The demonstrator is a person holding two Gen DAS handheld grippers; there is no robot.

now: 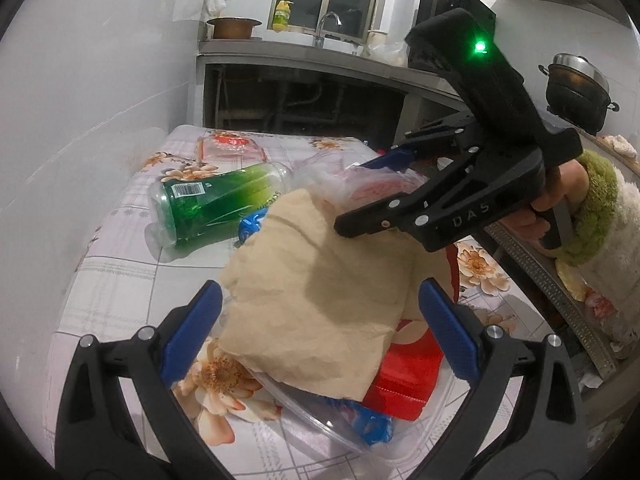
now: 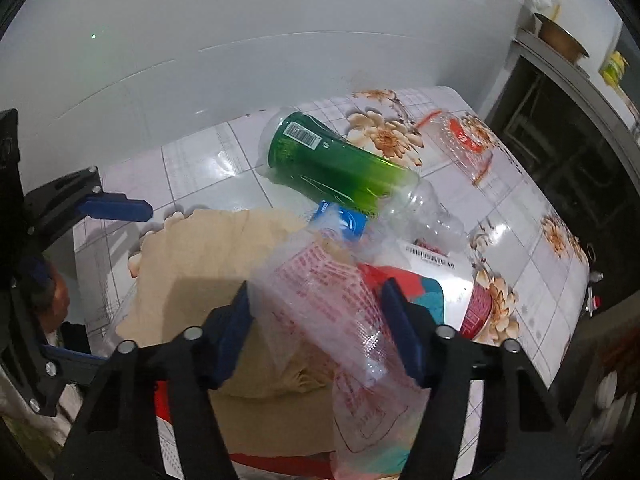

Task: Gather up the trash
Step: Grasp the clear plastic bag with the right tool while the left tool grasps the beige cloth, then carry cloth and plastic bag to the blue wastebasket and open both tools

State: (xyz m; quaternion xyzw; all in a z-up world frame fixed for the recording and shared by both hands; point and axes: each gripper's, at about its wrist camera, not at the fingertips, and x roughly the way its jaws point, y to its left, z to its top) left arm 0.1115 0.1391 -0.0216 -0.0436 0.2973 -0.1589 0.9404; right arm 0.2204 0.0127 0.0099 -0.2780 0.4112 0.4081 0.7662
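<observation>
A crumpled brown paper bag [image 1: 320, 300] [image 2: 208, 264] lies on a pile of trash on the floral table. My left gripper [image 1: 320, 320] [image 2: 92, 280] is open, its blue pads on either side of the paper and apart from it. My right gripper [image 2: 318, 332] [image 1: 362, 194] reaches in from the right and is shut on a clear plastic bag with red print [image 2: 320, 300] [image 1: 372, 188]. An empty green plastic bottle [image 1: 216, 200] [image 2: 340, 172] lies on its side behind the pile. A blue wrapper [image 1: 252, 222] [image 2: 340, 220] sits beside it.
A clear cup with a red logo [image 1: 232, 146] [image 2: 460, 144] lies at the table's far end. Under the paper are a red pack [image 1: 404, 380] and a clear tray [image 1: 320, 416]. A white wall runs along the left. A sink counter [image 1: 304, 52] stands behind. A hand in a green cuff [image 1: 596, 208] holds the right gripper.
</observation>
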